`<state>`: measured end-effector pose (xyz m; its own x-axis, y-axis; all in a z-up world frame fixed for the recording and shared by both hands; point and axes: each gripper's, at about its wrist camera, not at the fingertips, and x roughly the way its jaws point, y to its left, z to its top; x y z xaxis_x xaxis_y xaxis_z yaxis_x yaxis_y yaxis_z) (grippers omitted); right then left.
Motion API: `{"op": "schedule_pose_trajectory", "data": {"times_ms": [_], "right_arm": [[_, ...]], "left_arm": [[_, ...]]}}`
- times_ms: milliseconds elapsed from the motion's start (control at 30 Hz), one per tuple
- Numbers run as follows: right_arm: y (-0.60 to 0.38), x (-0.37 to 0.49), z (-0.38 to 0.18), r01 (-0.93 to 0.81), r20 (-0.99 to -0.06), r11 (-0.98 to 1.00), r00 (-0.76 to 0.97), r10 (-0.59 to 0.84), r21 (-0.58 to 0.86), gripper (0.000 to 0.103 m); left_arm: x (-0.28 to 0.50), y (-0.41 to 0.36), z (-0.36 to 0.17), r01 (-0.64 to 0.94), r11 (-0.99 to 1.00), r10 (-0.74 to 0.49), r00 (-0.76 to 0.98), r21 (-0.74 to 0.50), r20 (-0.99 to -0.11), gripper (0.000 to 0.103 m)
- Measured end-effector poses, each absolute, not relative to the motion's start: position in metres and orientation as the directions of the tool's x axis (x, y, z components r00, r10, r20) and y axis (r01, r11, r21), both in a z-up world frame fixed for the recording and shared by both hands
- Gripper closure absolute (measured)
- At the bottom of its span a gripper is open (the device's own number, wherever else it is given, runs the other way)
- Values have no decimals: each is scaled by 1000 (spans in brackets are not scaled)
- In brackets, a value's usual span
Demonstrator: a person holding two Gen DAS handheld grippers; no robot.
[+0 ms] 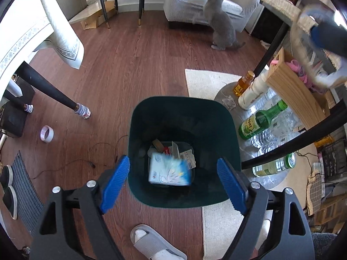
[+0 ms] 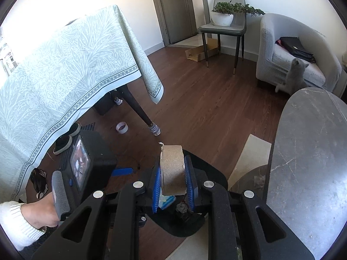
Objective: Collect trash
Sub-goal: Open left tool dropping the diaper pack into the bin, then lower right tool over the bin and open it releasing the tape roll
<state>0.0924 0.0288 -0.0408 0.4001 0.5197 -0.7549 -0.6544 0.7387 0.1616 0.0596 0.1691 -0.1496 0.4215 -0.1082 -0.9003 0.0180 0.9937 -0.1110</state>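
Home living room: armchair, cat, clothed table, wood floor.

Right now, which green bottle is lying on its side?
The green bottle with the green cap, nearest the camera, lies flat; the darker green one stands upright beside the bin.

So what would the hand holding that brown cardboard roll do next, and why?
Probably carry it a little further over the green bin and open. The right gripper is clamped on the cardboard roll, with the bin's rim just below it, while the left gripper stands open above a blue-and-white packet in the bin.
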Motion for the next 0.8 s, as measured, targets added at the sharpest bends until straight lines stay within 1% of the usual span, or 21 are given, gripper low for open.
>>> {"op": "schedule_pose_trajectory", "data": {"times_ms": [33,367,500,567,633,667,800], "right_arm": [[31,93,-43,-654,-760,740,398,514,158,83],[56,98,-73,-659,-816,741,352,458,131,83],[64,98,-87,-660,-840,741,330,430,120,83],[68,97,-94,-664,-850,739,320,418,113,83],[71,97,-102,-666,-862,738,306,404,110,83],[73,98,-107,-667,-869,737,297,396,108,83],[81,99,-129,-669,-899,736,257,354,99,83]], "left_arm": [[59,171,-147,14,994,-107,429,-112,-897,18],[46,198,-104,-13,983,-151,523,-185,-839,43],[42,206,-85,-13,977,-168,563,-212,-809,52],[41,210,-74,-18,973,-178,582,-232,-793,59],[39,211,-62,-15,968,-192,603,-252,-774,61],[38,210,-58,-11,966,-198,609,-257,-768,64],[34,203,-40,21,967,-209,629,-252,-749,70]]}}
